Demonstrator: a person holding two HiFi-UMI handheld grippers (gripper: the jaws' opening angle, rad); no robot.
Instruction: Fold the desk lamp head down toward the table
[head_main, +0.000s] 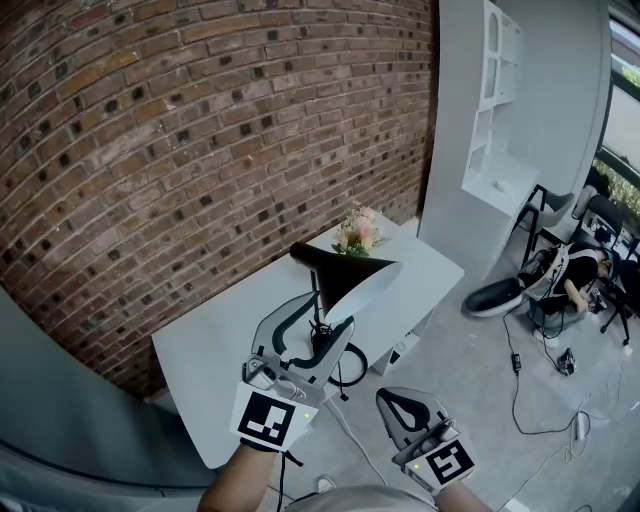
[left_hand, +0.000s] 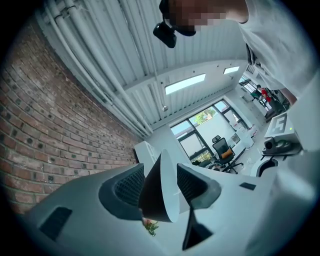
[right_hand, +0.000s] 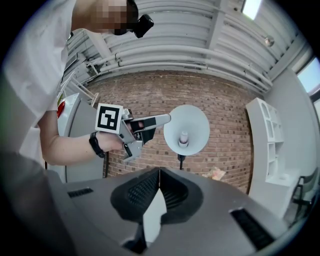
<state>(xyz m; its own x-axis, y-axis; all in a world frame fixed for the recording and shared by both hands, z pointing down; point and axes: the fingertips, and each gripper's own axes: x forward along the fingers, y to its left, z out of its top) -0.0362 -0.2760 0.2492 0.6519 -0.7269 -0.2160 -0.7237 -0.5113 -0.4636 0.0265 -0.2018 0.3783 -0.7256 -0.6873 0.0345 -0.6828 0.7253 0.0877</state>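
The desk lamp stands on the white table (head_main: 215, 350). Its cone shade (head_main: 345, 272), black outside and white inside, faces up and to the right. My left gripper (head_main: 328, 312) reaches up to the shade. In the left gripper view the shade's rim (left_hand: 167, 192) runs between the jaws of the left gripper (left_hand: 159, 186), which stand open around it, with a gap at the right pad. The right gripper view shows the shade's white inside and bulb (right_hand: 185, 132), with the left gripper (right_hand: 162, 119) at its left edge. My right gripper (head_main: 392, 402) hangs lower, off the table's near edge. Its jaws are shut with nothing in them (right_hand: 159, 176).
A bunch of flowers (head_main: 357, 232) lies at the table's far end by the brick wall (head_main: 200, 120). A black cable loops at the lamp's base (head_main: 345, 372). A white shelf unit (head_main: 497, 90) stands to the right. Chairs (head_main: 570, 270) and floor cables (head_main: 515, 372) lie beyond.
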